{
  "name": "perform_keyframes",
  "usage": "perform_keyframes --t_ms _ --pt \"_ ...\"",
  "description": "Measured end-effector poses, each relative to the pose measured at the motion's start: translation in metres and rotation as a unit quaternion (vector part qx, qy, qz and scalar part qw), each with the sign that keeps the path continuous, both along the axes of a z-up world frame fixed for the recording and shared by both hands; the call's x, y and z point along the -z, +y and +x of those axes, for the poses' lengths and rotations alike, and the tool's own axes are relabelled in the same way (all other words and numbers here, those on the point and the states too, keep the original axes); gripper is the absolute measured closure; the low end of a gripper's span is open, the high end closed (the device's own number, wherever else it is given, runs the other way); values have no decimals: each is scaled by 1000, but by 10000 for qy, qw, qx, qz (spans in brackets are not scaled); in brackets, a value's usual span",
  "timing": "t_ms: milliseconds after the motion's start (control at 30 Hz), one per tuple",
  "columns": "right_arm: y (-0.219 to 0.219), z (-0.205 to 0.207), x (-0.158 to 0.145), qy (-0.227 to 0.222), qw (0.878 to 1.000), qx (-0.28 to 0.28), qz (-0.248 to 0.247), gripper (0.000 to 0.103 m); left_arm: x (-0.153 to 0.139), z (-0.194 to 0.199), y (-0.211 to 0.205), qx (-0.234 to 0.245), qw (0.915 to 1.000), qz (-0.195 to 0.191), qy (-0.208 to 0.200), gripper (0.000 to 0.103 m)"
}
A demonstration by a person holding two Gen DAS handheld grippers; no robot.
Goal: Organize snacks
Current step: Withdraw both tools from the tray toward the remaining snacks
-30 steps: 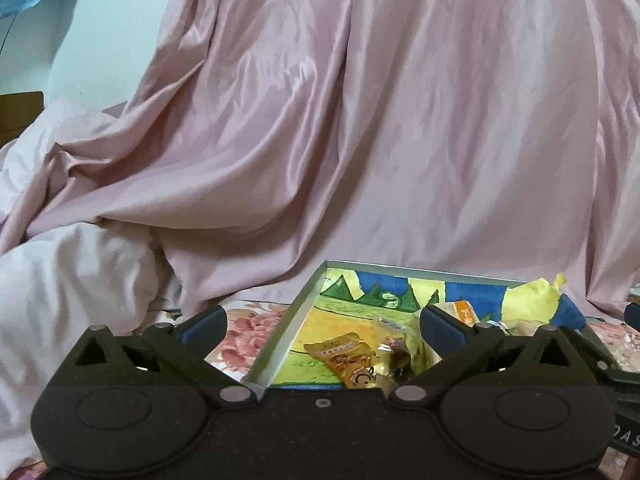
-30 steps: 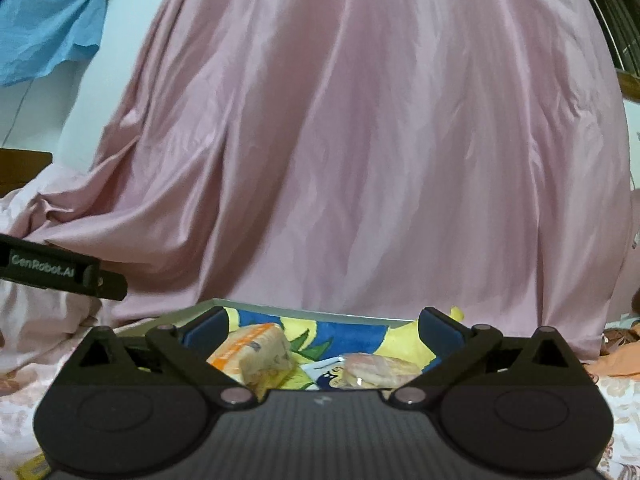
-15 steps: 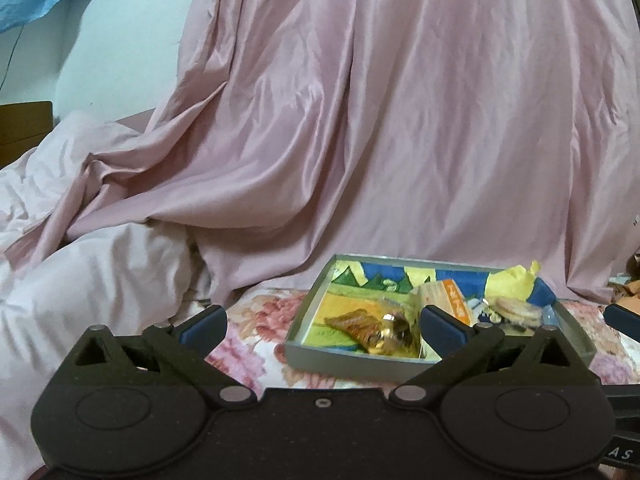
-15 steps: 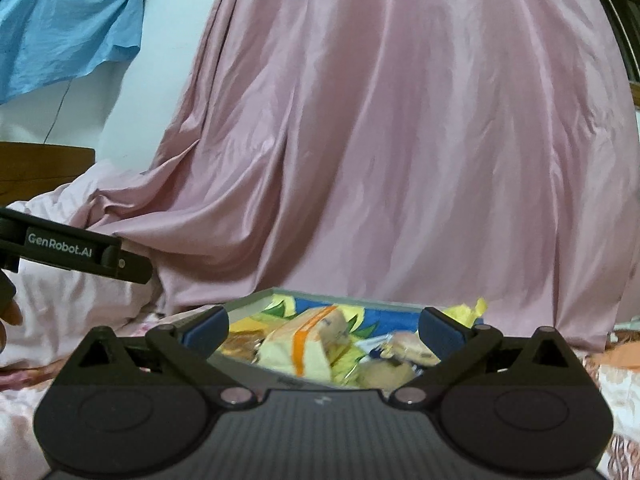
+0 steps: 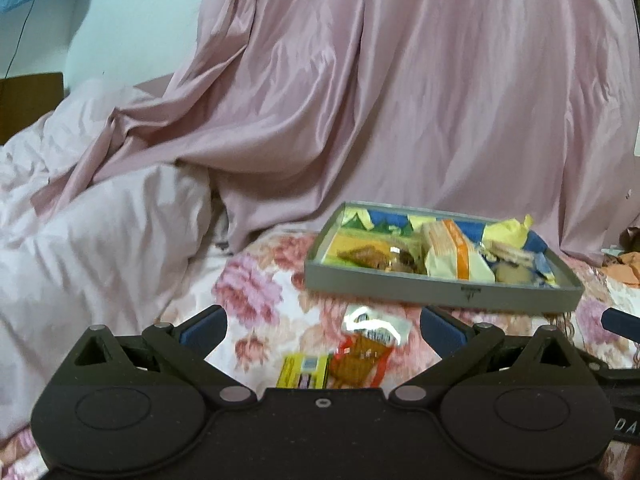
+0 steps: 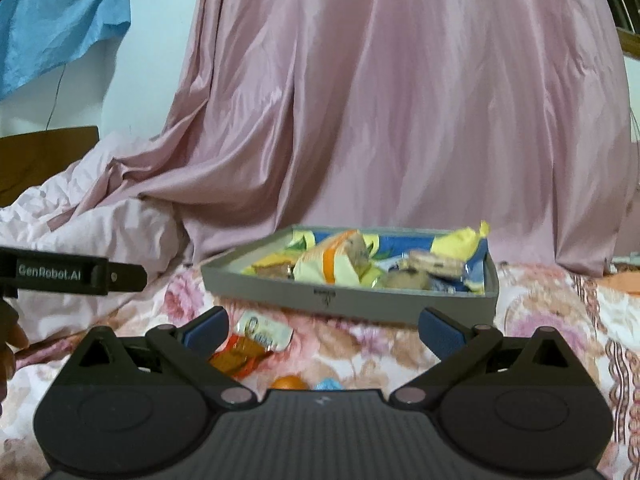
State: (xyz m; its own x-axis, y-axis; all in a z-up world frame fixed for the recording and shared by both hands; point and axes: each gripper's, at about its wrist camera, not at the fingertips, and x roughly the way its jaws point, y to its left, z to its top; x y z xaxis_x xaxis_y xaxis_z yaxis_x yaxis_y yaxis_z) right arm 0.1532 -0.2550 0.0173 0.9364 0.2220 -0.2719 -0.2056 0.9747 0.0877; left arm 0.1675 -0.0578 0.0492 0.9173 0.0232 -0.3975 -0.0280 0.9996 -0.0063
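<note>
I see pink drapery (image 5: 400,100) walling the back, with open floral bedspread (image 5: 260,300) before the gray tray (image 5: 440,294) of snacks. Loose wrappers (image 5: 368,344) lie between my left gripper's (image 5: 322,326) spread jaws. My right gripper (image 6: 322,326) hovers low, equally spread, holding nothing.

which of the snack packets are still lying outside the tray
The silver-and-orange packet and the yellow packet beside it lie on the floral sheet, before the tray.
</note>
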Motion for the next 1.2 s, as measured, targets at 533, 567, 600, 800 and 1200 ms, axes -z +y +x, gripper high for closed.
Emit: perform_keyframes --t_ms 533,567,600,800,1200 --pt "17 8 38 1633 9853 -33 -505 0 61 -23 21 448 9973 -78 568 1" --pt "20 10 41 1734 9833 -64 -547 0 65 -23 22 506 9969 -40 598 1" --pt "22 12 44 1829 9814 -102 -580 0 68 -24 22 584 9964 5 621 1" --pt "31 20 54 2051 9757 -227 -739 0 80 -13 26 806 9936 -97 780 1" --pt "48 38 62 1898 9691 -450 -1511 0 95 -2 37 957 9928 -177 703 1"
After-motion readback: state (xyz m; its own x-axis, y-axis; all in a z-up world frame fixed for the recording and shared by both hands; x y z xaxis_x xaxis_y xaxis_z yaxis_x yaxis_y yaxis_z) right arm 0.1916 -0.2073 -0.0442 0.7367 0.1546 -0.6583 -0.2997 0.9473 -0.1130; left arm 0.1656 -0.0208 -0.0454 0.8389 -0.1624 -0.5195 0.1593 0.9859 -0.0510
